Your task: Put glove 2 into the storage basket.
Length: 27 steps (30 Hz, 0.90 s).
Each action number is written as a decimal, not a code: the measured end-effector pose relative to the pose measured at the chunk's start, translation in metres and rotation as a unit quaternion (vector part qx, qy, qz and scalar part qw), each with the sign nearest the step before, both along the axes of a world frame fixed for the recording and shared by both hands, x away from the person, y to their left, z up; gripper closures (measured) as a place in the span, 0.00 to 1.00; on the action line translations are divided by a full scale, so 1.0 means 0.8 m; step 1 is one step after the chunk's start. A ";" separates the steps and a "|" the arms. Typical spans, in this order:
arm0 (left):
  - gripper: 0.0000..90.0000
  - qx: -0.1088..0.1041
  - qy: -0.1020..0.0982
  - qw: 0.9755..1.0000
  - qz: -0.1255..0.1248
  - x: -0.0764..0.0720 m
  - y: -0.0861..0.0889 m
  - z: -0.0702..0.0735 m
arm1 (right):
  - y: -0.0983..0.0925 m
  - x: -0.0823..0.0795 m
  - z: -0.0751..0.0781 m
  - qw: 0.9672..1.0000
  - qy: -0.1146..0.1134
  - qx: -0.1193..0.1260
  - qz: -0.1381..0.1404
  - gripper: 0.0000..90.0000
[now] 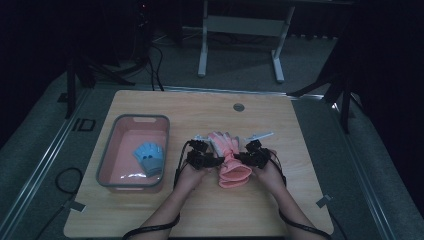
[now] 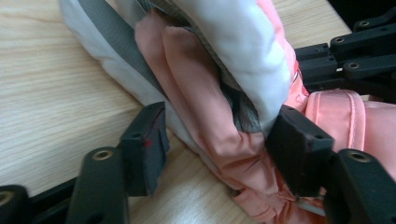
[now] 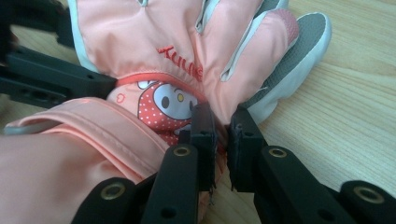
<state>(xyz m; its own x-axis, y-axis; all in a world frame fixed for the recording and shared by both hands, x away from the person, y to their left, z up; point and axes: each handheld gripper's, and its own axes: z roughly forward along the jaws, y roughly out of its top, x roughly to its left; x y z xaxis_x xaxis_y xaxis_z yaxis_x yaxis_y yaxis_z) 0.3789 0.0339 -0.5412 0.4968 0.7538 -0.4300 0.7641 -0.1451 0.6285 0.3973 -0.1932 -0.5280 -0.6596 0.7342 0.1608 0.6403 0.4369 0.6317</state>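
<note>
A pink winter glove (image 1: 227, 152) with grey and white finger pads lies mid-table, cuff toward the person. My left gripper (image 1: 212, 161) is at its left side and my right gripper (image 1: 240, 159) at its right. In the left gripper view the bunched glove (image 2: 210, 107) fills the gap between the half-closed jaws of the left gripper (image 2: 219, 144), and both pads rest against it. In the right gripper view the right gripper (image 3: 222, 133) is nearly closed, pinching a fold of the glove (image 3: 154, 42) beside a red cartoon patch (image 3: 163, 105).
A grey-rimmed pink bin (image 1: 107, 165) stands at the table's left with a blue glove (image 1: 149, 157) inside. A round cable hole (image 1: 238, 107) sits near the far edge. Bare wood (image 1: 200, 210) lies toward the person. A desk frame stands on the floor beyond.
</note>
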 end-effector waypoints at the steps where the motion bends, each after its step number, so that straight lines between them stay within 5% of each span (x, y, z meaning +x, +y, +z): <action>1: 0.47 -0.015 0.007 1.000 -0.007 0.002 0.001 -0.003 | 0.000 0.000 0.000 1.000 0.000 0.000 0.000 0.91; 8: 0.55 -0.061 0.031 0.998 -0.013 0.009 0.005 -0.015 | -0.004 0.000 -0.004 1.000 0.002 0.017 -0.008 0.92; 11: 0.71 -0.064 0.028 0.997 -0.019 0.008 0.005 -0.014 | -0.002 -0.002 -0.004 1.000 -0.002 0.015 -0.011 0.92; 21: 0.80 -0.043 0.029 0.998 -0.033 0.011 0.003 0.005 | -0.001 -0.007 0.001 1.000 -0.018 0.015 -0.019 0.93; 27: 0.81 -0.034 0.015 0.998 -0.041 0.010 0.001 0.023 | 0.003 -0.012 0.022 0.999 -0.044 0.010 -0.012 0.95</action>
<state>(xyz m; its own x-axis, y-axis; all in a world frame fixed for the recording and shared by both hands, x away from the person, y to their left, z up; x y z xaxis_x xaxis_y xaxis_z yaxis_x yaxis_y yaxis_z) 0.3866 0.0348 -0.5231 0.5415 0.6802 -0.4941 0.7704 -0.1662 0.6154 0.3879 -0.1909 -0.5104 -0.6534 0.7478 0.1178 0.5929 0.4088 0.6938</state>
